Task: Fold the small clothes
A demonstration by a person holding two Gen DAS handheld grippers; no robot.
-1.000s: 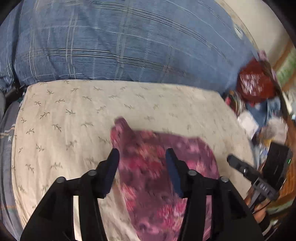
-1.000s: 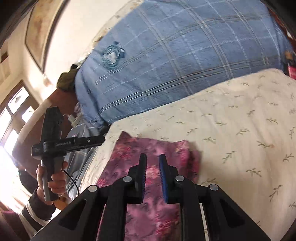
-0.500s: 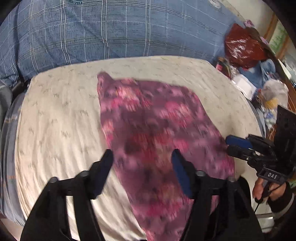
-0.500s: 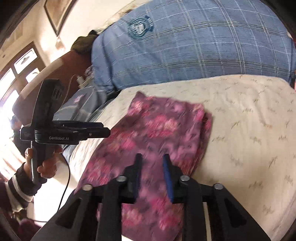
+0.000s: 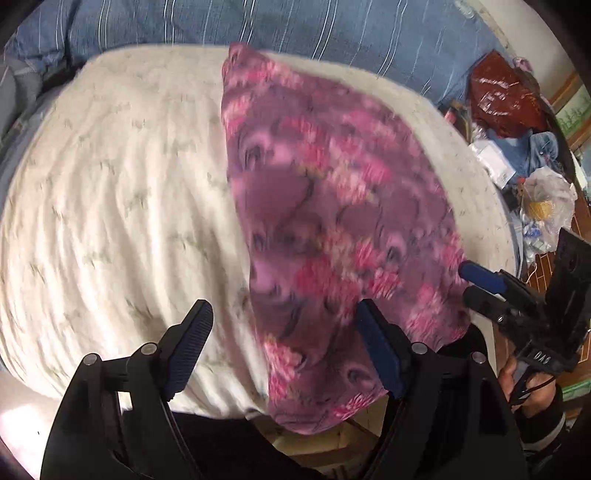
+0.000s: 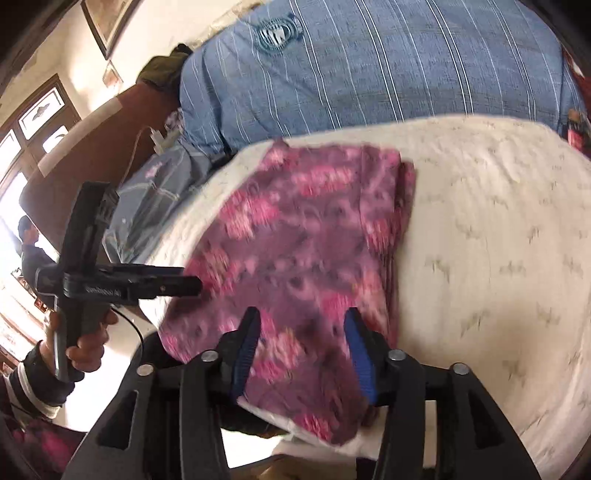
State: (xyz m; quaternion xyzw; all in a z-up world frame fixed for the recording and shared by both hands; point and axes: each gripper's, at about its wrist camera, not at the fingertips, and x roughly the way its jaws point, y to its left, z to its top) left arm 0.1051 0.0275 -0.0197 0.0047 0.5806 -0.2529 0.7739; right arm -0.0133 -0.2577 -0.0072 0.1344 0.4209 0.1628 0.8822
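Cream bedding with a faint sprig print fills the scene, and on that cream cover (image 5: 110, 206) lies the purple floral garment (image 5: 325, 229), folded flat, its near end draped over the bed's front edge and its far corner reaching toward the blue plaid blanket (image 5: 332, 26) heaped behind. Both views are smeared with blur. Over the garment's near end hangs the left gripper (image 5: 282, 334), fingers spread wide and just been opening, one pad over bare cover, the other above the cloth, nothing pinched between them. At the garment's other near corner sits the right gripper (image 6: 300, 345), its blue-padded fingers about half apart and also just been opening, cloth lying beneath the gap but not squeezed. From the right wrist view, layered folds show stacked along the garment's far side edge. Beyond the garment, past the bed's edge, clutter sits on the floor: a red bag (image 5: 506, 99) and a clear plastic bag (image 5: 546, 199). A hand (image 6: 83, 339) with a striped cuff grips the left handle.
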